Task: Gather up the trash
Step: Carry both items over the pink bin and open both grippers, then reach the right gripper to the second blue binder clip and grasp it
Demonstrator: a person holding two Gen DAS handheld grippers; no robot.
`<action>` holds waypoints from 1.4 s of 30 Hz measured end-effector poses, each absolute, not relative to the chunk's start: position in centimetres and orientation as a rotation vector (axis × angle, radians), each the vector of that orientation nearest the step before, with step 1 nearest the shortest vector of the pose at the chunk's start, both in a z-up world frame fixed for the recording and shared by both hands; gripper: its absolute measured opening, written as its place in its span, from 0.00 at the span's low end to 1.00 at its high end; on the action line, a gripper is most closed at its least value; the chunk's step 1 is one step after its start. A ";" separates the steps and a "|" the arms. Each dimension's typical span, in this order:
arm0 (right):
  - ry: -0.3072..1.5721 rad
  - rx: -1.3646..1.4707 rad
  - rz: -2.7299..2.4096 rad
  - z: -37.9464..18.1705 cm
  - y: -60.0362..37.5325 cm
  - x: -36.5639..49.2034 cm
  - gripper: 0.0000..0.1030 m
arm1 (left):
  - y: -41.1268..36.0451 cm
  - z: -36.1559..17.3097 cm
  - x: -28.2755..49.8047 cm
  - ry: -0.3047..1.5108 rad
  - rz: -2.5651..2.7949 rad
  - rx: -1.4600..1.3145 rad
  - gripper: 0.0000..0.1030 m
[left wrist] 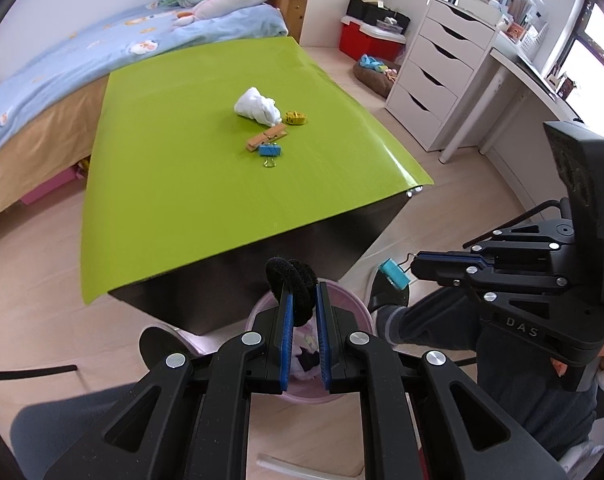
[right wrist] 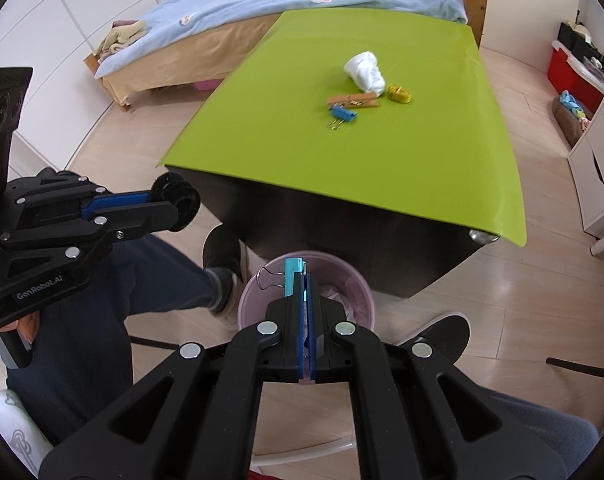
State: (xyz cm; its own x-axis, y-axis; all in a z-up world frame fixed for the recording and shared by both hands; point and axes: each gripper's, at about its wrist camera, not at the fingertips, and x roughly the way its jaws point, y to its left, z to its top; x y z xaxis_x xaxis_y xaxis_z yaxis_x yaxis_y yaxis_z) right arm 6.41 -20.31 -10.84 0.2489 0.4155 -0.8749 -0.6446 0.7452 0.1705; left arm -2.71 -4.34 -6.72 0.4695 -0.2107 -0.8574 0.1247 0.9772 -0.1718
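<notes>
Markings: "DAS" reads on your right tongs [left wrist: 412, 270]; "GenRobot.AI" on your left tongs [right wrist: 178, 200].
Left tongs: level over the bin [right wrist: 248, 296], clamped on a black foam pad [left wrist: 292, 284].
Right tongs: level above the bin, pressed together on a teal clip [right wrist: 293, 276].
Counter [left wrist: 162, 184]: holds tissue [left wrist: 258, 107], clothespin [left wrist: 266, 138], blue clip [left wrist: 270, 150], yellow tape [left wrist: 295, 117].

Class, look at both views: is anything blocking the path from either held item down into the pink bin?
Nothing visible does. The left gripper holds a black foam roll and the right gripper a light blue binder clip, both above the open pink bin below.
</notes>
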 end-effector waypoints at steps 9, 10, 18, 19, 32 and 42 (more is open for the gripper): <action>1.120 -0.262 0.735 -11.9 -19.9 5.7 0.06 | -3.6 -6.8 -3.6 1.064 -0.201 -0.104 0.11; 1.121 -0.263 0.727 -11.9 -19.9 5.8 0.21 | -3.6 -6.8 -3.6 1.064 -0.201 -0.104 0.10; 1.101 -0.177 0.692 -11.4 -21.4 6.7 0.90 | -4.0 -6.9 -3.5 1.072 -0.215 -0.094 0.10; 1.100 -0.174 0.680 -11.3 -21.6 6.8 0.91 | -4.1 -6.9 -3.5 1.073 -0.218 -0.092 0.10; 1.055 -0.149 0.640 -9.7 -23.5 6.6 0.92 | -5.8 -7.2 -2.9 1.091 -0.268 -0.074 0.10; 1.039 -0.123 0.629 -8.9 -24.3 6.7 0.92 | -5.8 -7.1 -2.7 1.076 -0.262 -0.095 0.65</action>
